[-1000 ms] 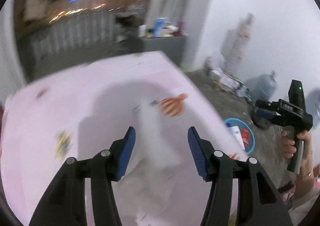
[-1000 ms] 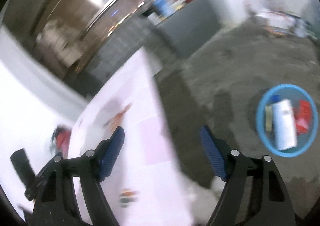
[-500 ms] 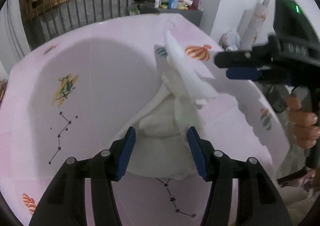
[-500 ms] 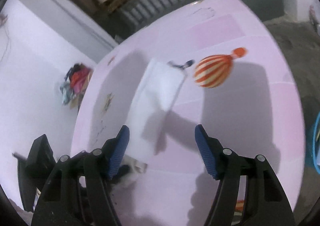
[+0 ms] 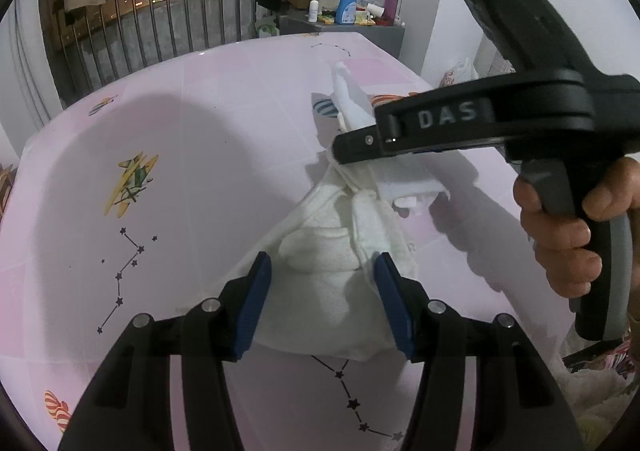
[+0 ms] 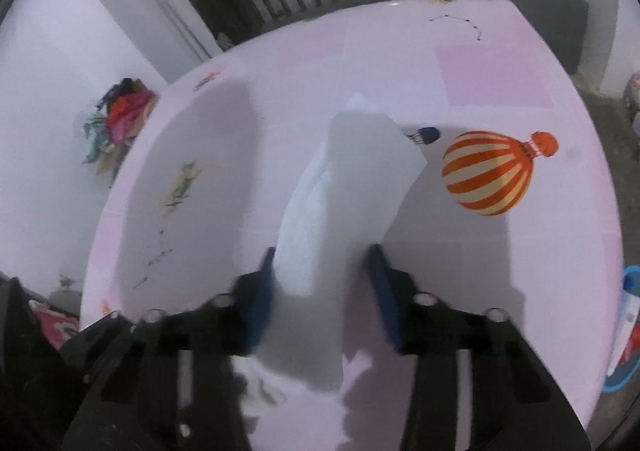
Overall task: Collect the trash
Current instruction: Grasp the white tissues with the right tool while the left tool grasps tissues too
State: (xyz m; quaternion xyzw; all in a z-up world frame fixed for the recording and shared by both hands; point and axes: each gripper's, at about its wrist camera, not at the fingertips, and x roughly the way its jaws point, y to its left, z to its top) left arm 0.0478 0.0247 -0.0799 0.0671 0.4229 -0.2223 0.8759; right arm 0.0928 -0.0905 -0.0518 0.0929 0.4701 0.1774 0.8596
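Observation:
A crumpled white tissue wad [image 5: 328, 275] lies on the pink tabletop [image 5: 200, 179]. My left gripper [image 5: 322, 299] is open, its blue pads on either side of the wad's near part. A long folded white tissue [image 6: 344, 187] stretches away from the wad; it also shows in the left wrist view [image 5: 404, 167]. My right gripper [image 6: 322, 291] is open with the near end of this tissue between its pads. In the left wrist view the right gripper's body [image 5: 480, 119] hangs just over the tissue.
The pink tablecloth has prints: an orange striped balloon [image 6: 492, 171], a yellow plane [image 5: 132, 183]. A blue trash basin [image 6: 628, 331] sits on the floor at the table's right. A grey shelf with bottles [image 5: 348, 11] and a railing stand beyond the table.
Both grippers have come in over the table to the tissues. The right gripper has closed in on the long tissue, now between its pads. The left pads stay around the wad.

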